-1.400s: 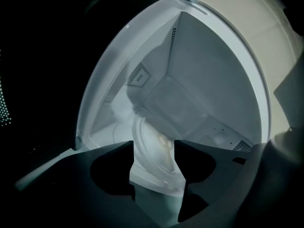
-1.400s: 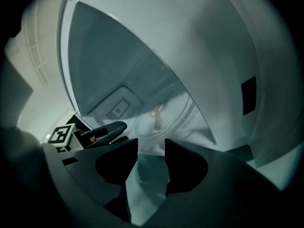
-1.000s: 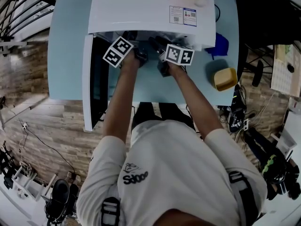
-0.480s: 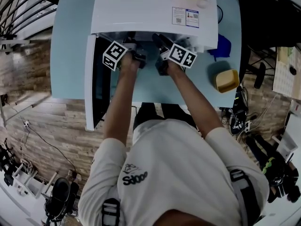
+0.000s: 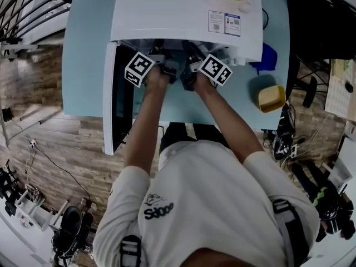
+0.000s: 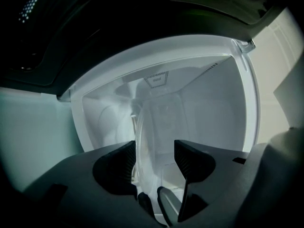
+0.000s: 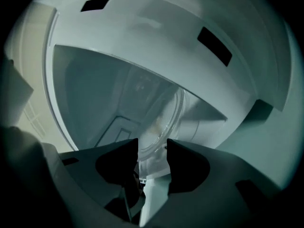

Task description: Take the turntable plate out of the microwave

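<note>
A pale blue surface (image 5: pixel 83 65) carries a large white microwave oven (image 5: pixel 183 10) at 12 o'clock from the person. Its dark-windowed door (image 5: pixel 109 93) is swung fully open at the 9 o'clock side of the mouth. Both forearms reach side by side into the cavity, so in the head view the front edge of the oven's top hides the jaws.

The round clear glass turntable plate (image 6: pixel 142 144) is inside the cavity, just within the mouth. It is off the floor and turned up nearly on edge. It lies straight ahead of each gripper, at 12 o'clock, with its near rim already back between the jaws.

In its own view the left gripper (image 6: pixel 154 156) stands at a middling gap. The 9 o'clock pad lies on the glass, and clear glass makes contact at the 3 o'clock pad harder to read. Since the plate hangs upright there, I judge it clamped. The right gripper (image 7: pixel 152 152) is narrower, its two pads closed onto the rim of the plate (image 7: pixel 164 122).

Neither hand is nearer; both hold the same near edge, left at about 7 o'clock on the disc and right at about 5. The way out is toward 6 o'clock, at the person. The move turns on keeping the tilted disc clear of the mouth's edges and the door at 9 o'clock.
</note>
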{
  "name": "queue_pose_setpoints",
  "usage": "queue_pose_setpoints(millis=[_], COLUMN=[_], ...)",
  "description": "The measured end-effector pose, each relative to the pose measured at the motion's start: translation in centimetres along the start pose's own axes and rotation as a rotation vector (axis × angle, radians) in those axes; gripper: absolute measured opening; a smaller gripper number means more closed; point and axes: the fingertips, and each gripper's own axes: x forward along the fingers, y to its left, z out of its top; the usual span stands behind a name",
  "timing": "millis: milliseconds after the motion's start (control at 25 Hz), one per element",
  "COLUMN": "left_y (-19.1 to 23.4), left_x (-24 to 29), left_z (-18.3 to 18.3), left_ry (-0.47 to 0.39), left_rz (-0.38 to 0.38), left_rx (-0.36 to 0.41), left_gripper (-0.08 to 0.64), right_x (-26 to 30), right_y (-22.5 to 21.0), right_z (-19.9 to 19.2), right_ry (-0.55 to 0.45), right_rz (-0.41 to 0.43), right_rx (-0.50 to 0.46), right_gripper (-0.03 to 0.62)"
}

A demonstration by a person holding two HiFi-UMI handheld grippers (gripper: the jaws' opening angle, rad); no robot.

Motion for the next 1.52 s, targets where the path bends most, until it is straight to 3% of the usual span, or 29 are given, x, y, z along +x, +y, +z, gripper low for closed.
queue_pose_setpoints(millis=[240,440,880,1000,1160,1200,1360,1520], left_y=[-0.4,-0.5,1.6,1.9,2.2,2.0,2.4,2.4], left_x=[-0.3,-0.2,-1.4,-1.5,-0.7,-0.4,0.0,-0.9], left_z=[0.1,-0.1,-1.2,-2.0,-3.8,-3.9,-4.1,-4.4], left_ry=[-0.004,0.003,0.023,0.065,0.145,0.151,0.160,0.153], left_rz=[-0.013,-0.017,0.029,0.045,0.081,0.073,0.090,0.070], left_rx=[0.006,0.013,0.005,0.033,0.077,0.068,0.021,-0.015], left_gripper=[0.253,0.247,0.201,0.181,0.218,0.213,0.083,0.072], right_x=[0.6,0.7,-0.5,-1.0,-1.4,-1.5,-1.5,-2.1], right_y=[0.0,-1.2,-0.8,-0.5,-0.5,-0.4,0.1,0.1], right_z=[0.3,0.4,0.5,0.6,0.1,0.1,0.3,-0.1], right_ry=[-0.020,-0.043,-0.077,-0.084,-0.083,-0.083,-0.075,-0.065], right_rz=[0.004,-0.018,0.070,0.087,0.105,0.111,0.125,0.126], right_rx=[0.056,0.180,0.251,0.275,0.284,0.281,0.268,0.263], right_gripper=[0.156,0.049,0.031,0.029,0.028,0.028,0.028,0.029])
